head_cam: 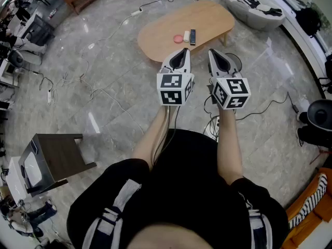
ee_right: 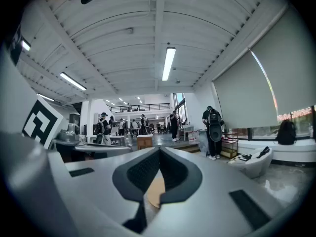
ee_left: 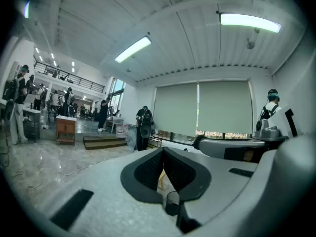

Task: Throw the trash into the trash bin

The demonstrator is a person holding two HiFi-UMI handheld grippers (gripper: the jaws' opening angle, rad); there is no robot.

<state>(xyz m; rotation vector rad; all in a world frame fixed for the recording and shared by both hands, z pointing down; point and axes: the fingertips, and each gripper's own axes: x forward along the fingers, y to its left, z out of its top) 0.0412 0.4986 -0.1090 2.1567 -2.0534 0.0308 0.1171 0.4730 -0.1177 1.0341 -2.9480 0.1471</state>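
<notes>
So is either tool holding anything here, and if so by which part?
Nothing is held. The left tool and the right tool are both shut with nothing between the jaws, short of the wooden table.

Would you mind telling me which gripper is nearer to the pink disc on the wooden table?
Left. The left gripper points almost straight at the pink disc from the near edge of the table; the right gripper is alongside it, farther off to the disc's right.
</notes>
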